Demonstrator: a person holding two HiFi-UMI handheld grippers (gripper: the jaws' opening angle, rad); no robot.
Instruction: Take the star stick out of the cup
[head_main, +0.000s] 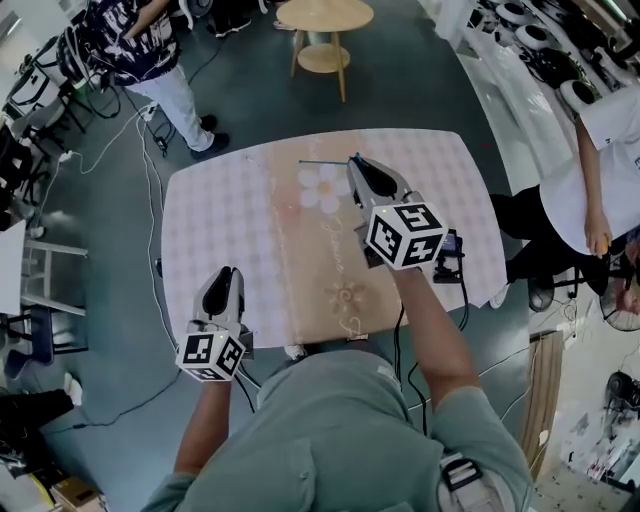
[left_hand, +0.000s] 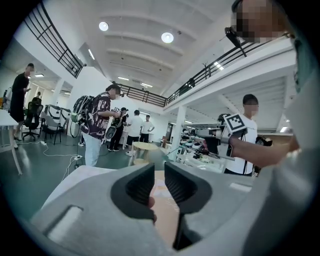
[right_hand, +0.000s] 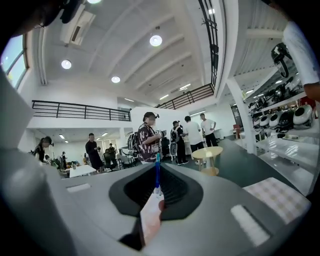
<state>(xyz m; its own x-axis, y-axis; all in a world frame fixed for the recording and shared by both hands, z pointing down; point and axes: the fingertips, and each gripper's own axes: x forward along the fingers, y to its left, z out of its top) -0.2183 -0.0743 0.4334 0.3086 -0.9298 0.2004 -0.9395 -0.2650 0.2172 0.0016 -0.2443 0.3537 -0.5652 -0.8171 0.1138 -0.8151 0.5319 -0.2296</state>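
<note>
My right gripper (head_main: 357, 166) hovers over the middle of the pink checked table (head_main: 220, 210), shut on a thin blue stick (head_main: 322, 162) that points left from its tips. In the right gripper view the stick (right_hand: 157, 170) rises from between the closed pads of that gripper (right_hand: 157, 186). The stick's star end is too small to make out. No cup shows in any view. My left gripper (head_main: 224, 274) hangs over the table's near left edge. In its own view the left gripper (left_hand: 159, 175) shows a narrow gap with nothing in it.
A round wooden side table (head_main: 323, 20) stands beyond the far edge. One person (head_main: 150, 60) stands at the far left and another (head_main: 600, 170) close to the table's right side. Shelves of white gear (head_main: 540, 50) line the right. Cables cross the floor at left.
</note>
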